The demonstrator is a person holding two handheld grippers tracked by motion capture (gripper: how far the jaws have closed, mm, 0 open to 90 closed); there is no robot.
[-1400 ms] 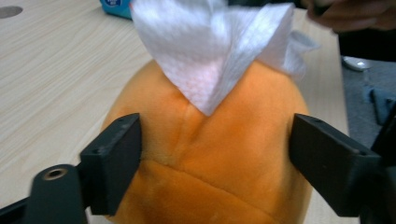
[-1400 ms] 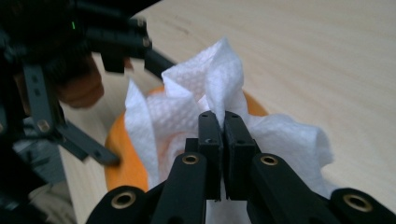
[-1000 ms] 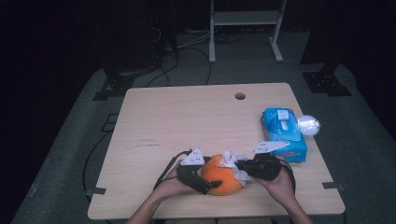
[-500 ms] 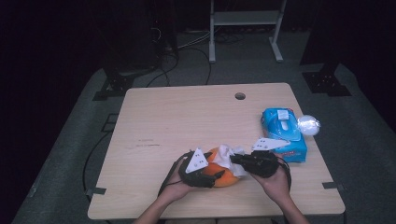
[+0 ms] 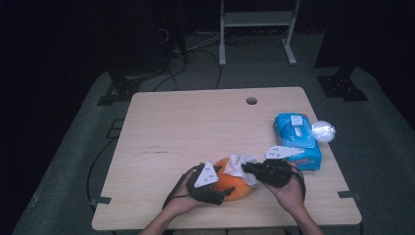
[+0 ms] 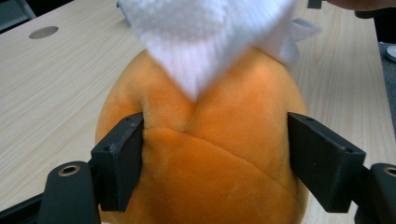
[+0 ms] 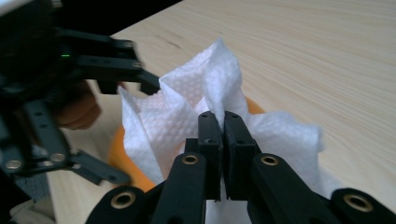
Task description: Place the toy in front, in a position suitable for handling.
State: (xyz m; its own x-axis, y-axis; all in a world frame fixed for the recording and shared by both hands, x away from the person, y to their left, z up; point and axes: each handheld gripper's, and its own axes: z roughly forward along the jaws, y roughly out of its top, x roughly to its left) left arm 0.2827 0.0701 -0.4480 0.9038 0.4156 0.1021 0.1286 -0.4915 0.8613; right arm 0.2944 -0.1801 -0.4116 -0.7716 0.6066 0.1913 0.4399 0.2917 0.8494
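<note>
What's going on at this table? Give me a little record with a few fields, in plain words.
Work in hand: wiping an orange plush toy with a white tissue
Left tongs: jaws have just been closing, toy between them, pads on its sides
Right tongs: shut on the tissue
Also on table: blue wipes pack, near the right edge

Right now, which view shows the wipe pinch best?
Right gripper view: right claw shut on the white wipe. High view shows the wipe small atop the orange plush; left gripper view shows its blurred corner.
</note>
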